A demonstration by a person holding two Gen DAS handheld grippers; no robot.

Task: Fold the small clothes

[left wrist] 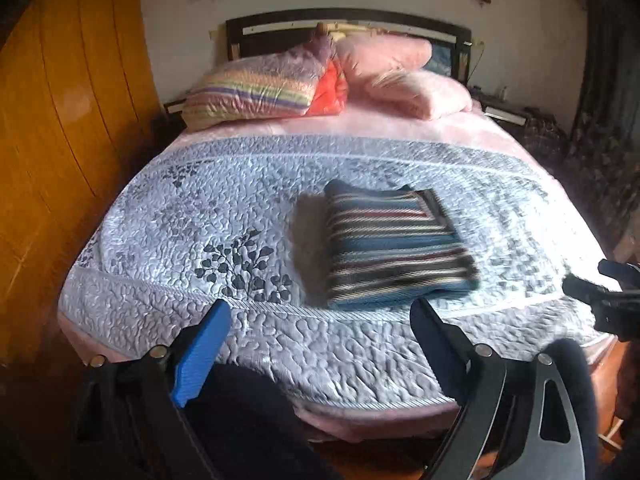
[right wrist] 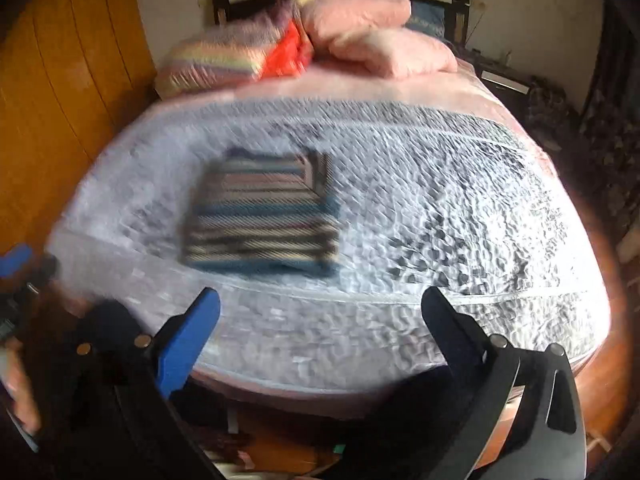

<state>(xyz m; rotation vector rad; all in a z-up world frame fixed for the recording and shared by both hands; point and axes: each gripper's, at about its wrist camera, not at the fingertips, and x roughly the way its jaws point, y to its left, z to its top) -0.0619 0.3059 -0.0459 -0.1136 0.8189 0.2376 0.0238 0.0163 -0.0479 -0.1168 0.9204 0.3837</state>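
Note:
A striped garment (left wrist: 396, 244) in blue, dark red, white and black lies folded into a flat rectangle on the quilted bedspread (left wrist: 224, 208). The right wrist view shows the same folded garment (right wrist: 264, 220), blurred by motion. My left gripper (left wrist: 320, 312) is open above the foot of the bed, short of the garment, with nothing between its blue fingers (left wrist: 200, 344). My right gripper (right wrist: 320, 304) is open too, held back from the garment and empty. The right gripper's black body (left wrist: 604, 296) shows at the right edge of the left wrist view.
Pink pillows (left wrist: 404, 76) and a bagged striped blanket (left wrist: 256, 92) lie by the dark headboard (left wrist: 348, 24). An orange wooden wardrobe (left wrist: 60, 140) stands left of the bed. Nightstands flank the headboard. A hand (right wrist: 20, 392) shows at the left edge of the right wrist view.

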